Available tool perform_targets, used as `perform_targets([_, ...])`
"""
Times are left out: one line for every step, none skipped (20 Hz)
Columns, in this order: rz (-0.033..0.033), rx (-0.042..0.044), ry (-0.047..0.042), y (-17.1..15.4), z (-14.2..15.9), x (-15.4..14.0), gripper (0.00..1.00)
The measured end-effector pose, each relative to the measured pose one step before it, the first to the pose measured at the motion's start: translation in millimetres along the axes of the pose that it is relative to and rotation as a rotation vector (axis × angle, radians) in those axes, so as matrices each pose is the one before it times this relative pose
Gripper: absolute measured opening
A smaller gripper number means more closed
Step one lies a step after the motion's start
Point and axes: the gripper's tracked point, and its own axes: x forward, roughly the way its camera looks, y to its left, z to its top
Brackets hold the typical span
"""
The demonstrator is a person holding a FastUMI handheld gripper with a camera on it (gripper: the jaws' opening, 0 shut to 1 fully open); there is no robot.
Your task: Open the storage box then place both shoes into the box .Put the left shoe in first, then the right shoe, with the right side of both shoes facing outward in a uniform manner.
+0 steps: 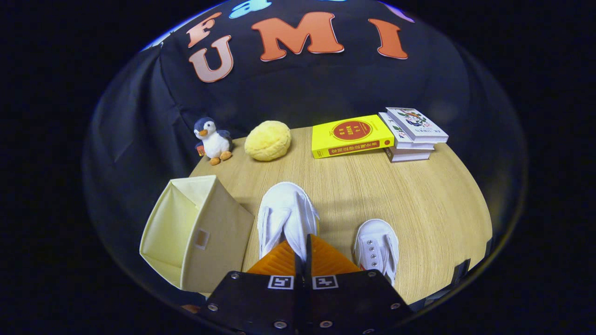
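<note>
My gripper (302,243) is shut on the rear edge of a white canvas shoe (284,214), a thin fold of its fabric pinched between the two fingers. The shoe points away from me and looks raised off the wooden table (419,204), casting a shadow to its right. A second white shoe (377,246) with metal eyelets lies on the table just right of the fingers. The cream fabric storage box (219,232) stands open immediately left of the held shoe, and its hollow inside (170,223) faces up and to the left.
Along the table's far edge sit a plush penguin (213,139), a yellow plush lump (268,140), a yellow book (351,135) and a small stack of books (414,132). Black cloth walls close in the booth behind and on both sides.
</note>
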Motion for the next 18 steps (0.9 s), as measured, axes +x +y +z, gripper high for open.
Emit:
perform_targets([0.01033,-0.00108,-0.01988,9.72,11.19,-6.45,0.00])
perform_targets([0.01398,-0.00085,-0.02172,10.46,10.58,-6.95,0.00])
perform_targets([0.01389,-0.00755,-0.01750,11.29,11.21,-6.18,0.00])
perform_targets([0.01782,-0.00665,-0.02334,12.94,12.25,-5.41,0.00])
perform_targets([0.01539,-0.00741,-0.01218,12.22,7.90,-4.81,0.00])
perform_targets([0.01620,-0.00458,-0.01134,13.20,8.30,-2.59,0.00])
perform_targets([0.01429,-0.00437,-0.00745,12.63,6.26,-2.82,0.00])
perform_targets([0.01595,-0.00728,-0.00680,13.98,5.28,-0.13,0.00])
perform_targets([0.01275,-0.00705,-0.00282,12.79,1.87,0.94,0.00])
perform_targets([0.01376,-0.00887,0.00614,13.89,-0.35,2.14,0.00])
perform_targets([0.01014,-0.00531,0.00617,12.77,-2.43,3.09,0.00])
perform_targets([0.01199,-0.00640,0.01760,13.90,-4.94,5.20,0.00])
perform_targets([0.00767,0.00169,0.01643,11.87,-5.97,5.33,0.00])
perform_targets([0.00985,0.00071,0.02418,13.30,-7.30,7.20,0.00])
perform_targets([0.00344,0.00383,0.02157,11.11,-7.16,8.06,0.00])
perform_targets([0.00579,0.00607,0.02447,11.95,-8.00,7.70,0.00])
perform_targets([-0.00068,0.00432,0.02537,8.31,-7.95,10.24,0.00])
perform_targets([-0.00053,0.00704,0.02244,8.88,-6.38,9.31,0.00])
